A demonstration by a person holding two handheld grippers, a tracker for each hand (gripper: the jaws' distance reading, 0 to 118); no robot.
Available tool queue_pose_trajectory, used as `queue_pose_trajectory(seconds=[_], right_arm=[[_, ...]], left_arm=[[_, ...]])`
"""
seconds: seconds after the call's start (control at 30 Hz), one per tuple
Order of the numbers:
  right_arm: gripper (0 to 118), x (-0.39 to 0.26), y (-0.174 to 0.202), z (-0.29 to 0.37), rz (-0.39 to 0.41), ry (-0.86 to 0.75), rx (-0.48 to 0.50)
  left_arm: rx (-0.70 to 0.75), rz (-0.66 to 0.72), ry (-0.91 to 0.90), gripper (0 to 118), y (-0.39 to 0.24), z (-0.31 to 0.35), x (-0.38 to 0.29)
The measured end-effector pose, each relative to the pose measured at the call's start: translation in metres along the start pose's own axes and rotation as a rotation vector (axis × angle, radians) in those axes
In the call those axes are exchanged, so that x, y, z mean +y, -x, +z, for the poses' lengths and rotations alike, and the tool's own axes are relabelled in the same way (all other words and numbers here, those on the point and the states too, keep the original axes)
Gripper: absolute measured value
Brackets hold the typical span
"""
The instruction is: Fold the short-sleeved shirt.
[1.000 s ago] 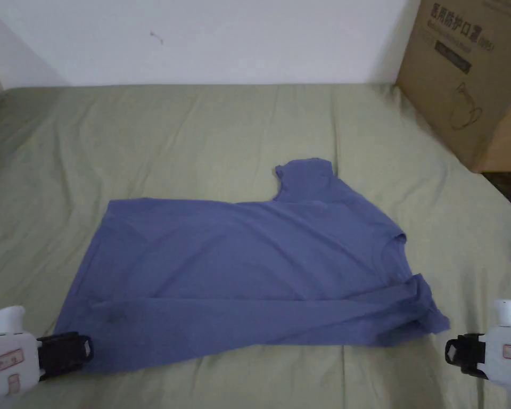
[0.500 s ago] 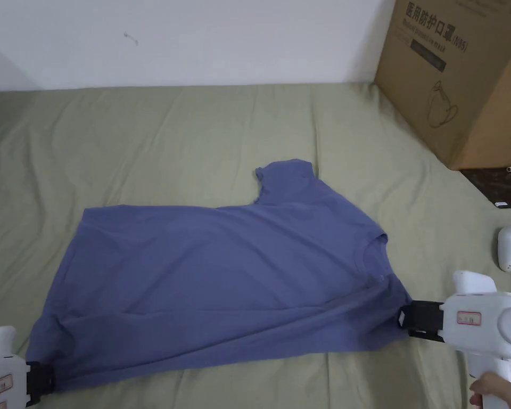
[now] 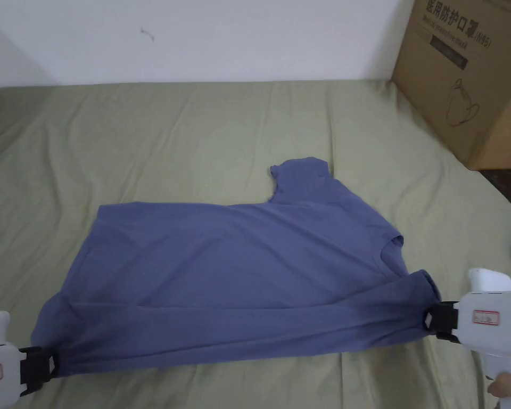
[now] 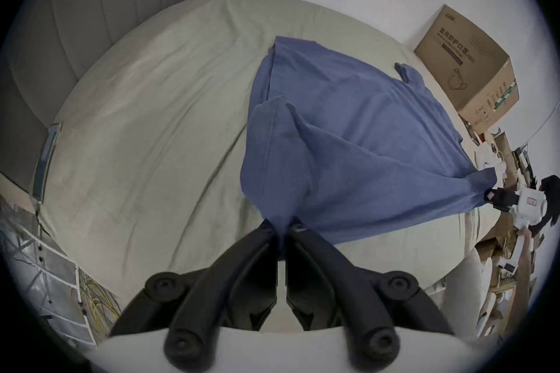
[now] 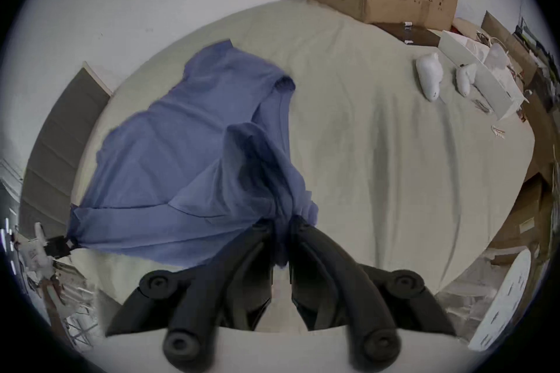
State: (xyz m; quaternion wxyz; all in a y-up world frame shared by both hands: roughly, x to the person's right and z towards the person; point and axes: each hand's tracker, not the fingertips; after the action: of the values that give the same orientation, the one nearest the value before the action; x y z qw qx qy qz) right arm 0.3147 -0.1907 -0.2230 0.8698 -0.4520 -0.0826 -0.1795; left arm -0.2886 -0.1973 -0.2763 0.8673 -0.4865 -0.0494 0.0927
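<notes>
A blue short-sleeved shirt lies spread sideways on the green bed sheet, collar to the right, hem to the left, one sleeve pointing to the far side. My left gripper is shut on the near hem corner at the lower left; its jaws pinch blue cloth in the left gripper view. My right gripper is shut on the near shoulder and sleeve at the right, with bunched cloth between its jaws in the right gripper view. The near edge of the shirt is pulled taut between the two and lifted a little.
A large cardboard box stands at the far right corner of the bed. White devices lie on the sheet to the right of the shirt. A white wall runs behind the bed.
A second ago both grippers stood apart from the shirt. They have closed on its near hem corner and near shoulder, and the near edge is now stretched and slightly raised.
</notes>
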Motion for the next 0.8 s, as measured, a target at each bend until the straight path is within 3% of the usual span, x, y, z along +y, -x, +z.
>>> queue_pose_trajectory(seconds=[0.2, 0.27, 0.37, 0.4, 0.43, 0.47, 0.5, 0.57, 0.6, 0.73, 0.77, 0.8], right_arm=[[8, -0.024, -0.017, 0.025, -0.01, 0.028, 0.002], [8, -0.04, -0.03, 0.02, -0.067, 0.087, 0.008], [8, -0.067, -0.042, 0.007, -0.084, 0.137, -0.012], [10, -0.073, -0.045, 0.003, -0.095, 0.147, -0.009], [21, -0.077, -0.047, 0.001, -0.104, 0.149, 0.0], [46, -0.078, -0.045, 0.001, -0.109, 0.153, -0.005], [62, -0.078, -0.043, 0.002, -0.103, 0.162, -0.048], [68, -0.073, -0.042, 0.01, -0.056, 0.138, -0.086], [68, -0.069, -0.041, 0.016, -0.057, 0.13, -0.079], [68, -0.046, -0.031, 0.036, -0.025, 0.048, -0.07], [68, -0.039, -0.024, 0.04, -0.007, 0.027, -0.059], [68, -0.032, -0.017, 0.042, 0.018, 0.012, -0.048]], left_arm=[[0.034, -0.053, 0.024, 2, 0.004, 0.016, -0.022], [0.014, -0.018, 0.052, 2, 0.01, 0.016, -0.04], [0.044, -0.034, 0.106, 2, 0.01, 0.005, -0.068], [0.047, -0.037, 0.118, 3, 0.015, -0.002, -0.074], [0.041, -0.034, 0.113, 6, 0.018, -0.005, -0.078], [0.042, -0.022, 0.101, 22, 0.019, -0.004, -0.079], [0.047, -0.009, 0.099, 42, 0.019, -0.002, -0.077], [0.06, 0.007, 0.083, 80, 0.021, 0.001, -0.073], [0.061, 0.007, 0.071, 84, 0.022, 0.005, -0.069], [0.025, 0.029, -0.026, 82, 0.015, 0.026, -0.046], [0.014, 0.03, -0.04, 74, 0.012, 0.027, -0.039], [0.003, 0.027, -0.051, 57, 0.006, 0.03, -0.034]])
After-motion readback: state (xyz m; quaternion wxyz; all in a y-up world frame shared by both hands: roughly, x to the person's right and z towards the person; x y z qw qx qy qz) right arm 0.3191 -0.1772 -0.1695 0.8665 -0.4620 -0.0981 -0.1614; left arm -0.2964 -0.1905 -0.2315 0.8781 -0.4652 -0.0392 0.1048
